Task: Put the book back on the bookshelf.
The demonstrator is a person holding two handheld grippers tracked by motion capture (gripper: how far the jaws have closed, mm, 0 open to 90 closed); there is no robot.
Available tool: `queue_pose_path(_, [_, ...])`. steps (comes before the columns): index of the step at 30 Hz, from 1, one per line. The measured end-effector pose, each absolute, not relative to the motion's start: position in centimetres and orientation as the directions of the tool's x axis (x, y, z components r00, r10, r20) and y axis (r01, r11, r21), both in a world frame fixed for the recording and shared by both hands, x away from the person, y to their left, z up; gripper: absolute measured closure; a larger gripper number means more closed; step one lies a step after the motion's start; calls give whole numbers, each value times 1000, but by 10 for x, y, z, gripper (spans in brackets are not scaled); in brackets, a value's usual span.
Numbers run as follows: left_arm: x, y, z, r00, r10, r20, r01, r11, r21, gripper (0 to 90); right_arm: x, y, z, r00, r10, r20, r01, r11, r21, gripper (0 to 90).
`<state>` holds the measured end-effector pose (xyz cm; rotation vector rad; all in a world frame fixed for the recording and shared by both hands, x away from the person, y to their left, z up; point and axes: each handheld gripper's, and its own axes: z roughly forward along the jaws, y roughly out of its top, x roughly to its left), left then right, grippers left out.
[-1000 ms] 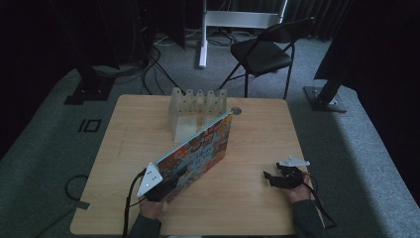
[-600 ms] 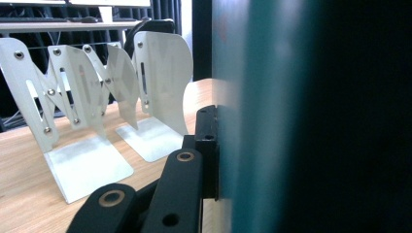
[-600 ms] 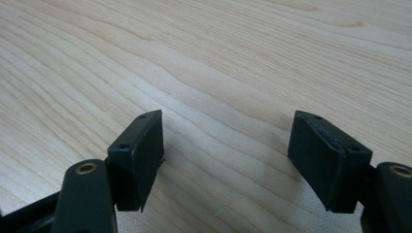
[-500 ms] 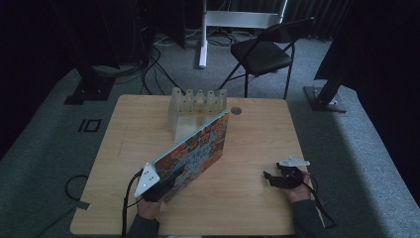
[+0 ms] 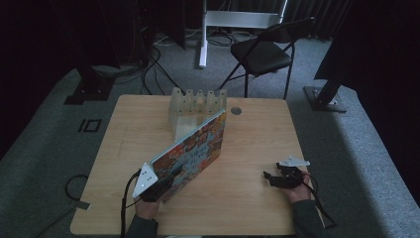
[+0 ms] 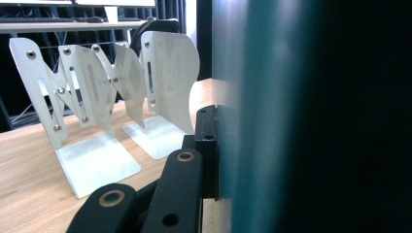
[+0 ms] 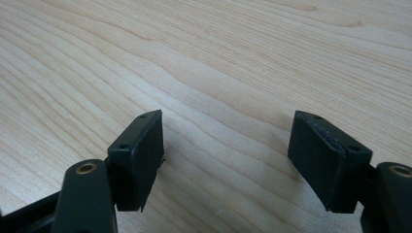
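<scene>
A large thin book with a colourful cover stands tilted on its long edge across the middle of the wooden table. My left gripper is shut on its near lower corner. In the left gripper view one black jaw presses against the book's dark teal side, and the left gripper hides its other jaw behind the book. A silver metal book rack with several dividers stands just behind the book's far end, seen close as the rack. My right gripper rests open on the table at the right, the right gripper holding nothing.
A small round grey disc lies on the table right of the rack. A black folding chair and stand legs are on the carpet beyond the far edge. Bare wood lies between the book and the right gripper.
The left gripper and the book have drifted slightly to the left. The right gripper has stayed still.
</scene>
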<state>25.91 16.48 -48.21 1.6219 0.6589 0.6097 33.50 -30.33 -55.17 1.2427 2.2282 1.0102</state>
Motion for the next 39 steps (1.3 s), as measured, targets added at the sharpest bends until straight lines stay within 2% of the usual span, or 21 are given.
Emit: queue_pose_path(39, [255,177,-483,656,754,9,96,-95,991,808,335,-303,-552,-528,849,7,565,345,750,283])
